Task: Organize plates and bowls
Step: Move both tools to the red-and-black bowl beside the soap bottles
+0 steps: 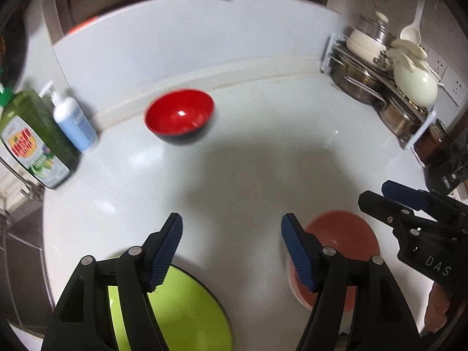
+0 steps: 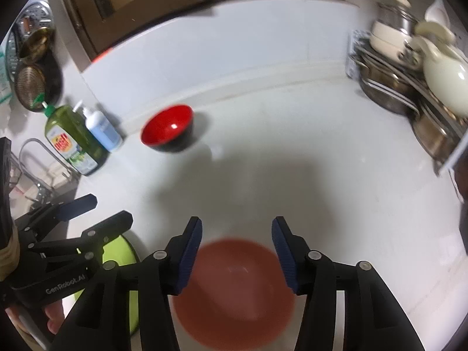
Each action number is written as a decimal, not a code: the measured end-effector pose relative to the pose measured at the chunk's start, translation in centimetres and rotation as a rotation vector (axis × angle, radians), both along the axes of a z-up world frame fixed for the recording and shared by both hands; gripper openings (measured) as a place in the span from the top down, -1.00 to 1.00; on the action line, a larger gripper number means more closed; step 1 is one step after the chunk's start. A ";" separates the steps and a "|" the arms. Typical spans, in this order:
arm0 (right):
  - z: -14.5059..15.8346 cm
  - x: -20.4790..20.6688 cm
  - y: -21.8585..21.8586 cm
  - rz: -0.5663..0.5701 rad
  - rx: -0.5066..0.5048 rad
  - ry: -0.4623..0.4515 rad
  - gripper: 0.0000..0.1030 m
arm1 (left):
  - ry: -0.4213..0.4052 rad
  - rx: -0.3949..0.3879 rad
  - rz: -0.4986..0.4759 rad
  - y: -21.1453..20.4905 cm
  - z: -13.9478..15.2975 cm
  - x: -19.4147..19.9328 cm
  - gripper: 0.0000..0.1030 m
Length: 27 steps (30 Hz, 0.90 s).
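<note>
A: Start at the fingers. How do they stand?

B: Both pairs are spread wide with nothing between them. The right gripper hangs over the desk with the brownish-red bowl straight below and just ahead, its rim running under both fingers.

A: And the left?

B: The left gripper has the green plate under its left finger, low and to that side; the brownish-red bowl sits off its right finger.

A: Further out?

B: The red bowl with the black outside stands alone near the back ledge, well apart from both, forward and left of centre. It is round, so no long axis matters.

A: Which hand for which?

B: I judge the right is nearer the brownish-red bowl, the left nearer the plate and the far bowl.
</note>
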State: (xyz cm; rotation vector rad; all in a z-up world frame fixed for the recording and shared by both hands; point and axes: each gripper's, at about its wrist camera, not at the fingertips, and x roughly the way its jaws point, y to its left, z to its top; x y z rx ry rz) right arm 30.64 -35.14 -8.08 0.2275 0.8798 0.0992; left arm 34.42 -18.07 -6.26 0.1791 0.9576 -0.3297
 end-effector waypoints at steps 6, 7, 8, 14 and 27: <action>1.1 2.7 2.0 0.026 -0.012 -0.026 -0.07 | -0.032 0.032 0.024 2.0 1.2 2.3 -0.45; 1.4 3.3 2.4 0.033 -0.018 -0.030 -0.07 | -0.039 0.034 0.027 2.4 1.4 2.6 -0.48; 1.5 3.6 2.6 0.034 -0.021 -0.033 -0.07 | -0.044 0.037 0.031 2.8 1.6 2.9 -0.51; 2.2 6.1 4.7 0.063 -0.039 -0.034 -0.07 | -0.095 0.076 0.069 5.0 2.8 5.2 -0.59; 2.6 12.8 8.1 0.120 -0.083 -0.017 -0.07 | -0.107 0.125 0.123 8.1 2.9 11.4 -0.60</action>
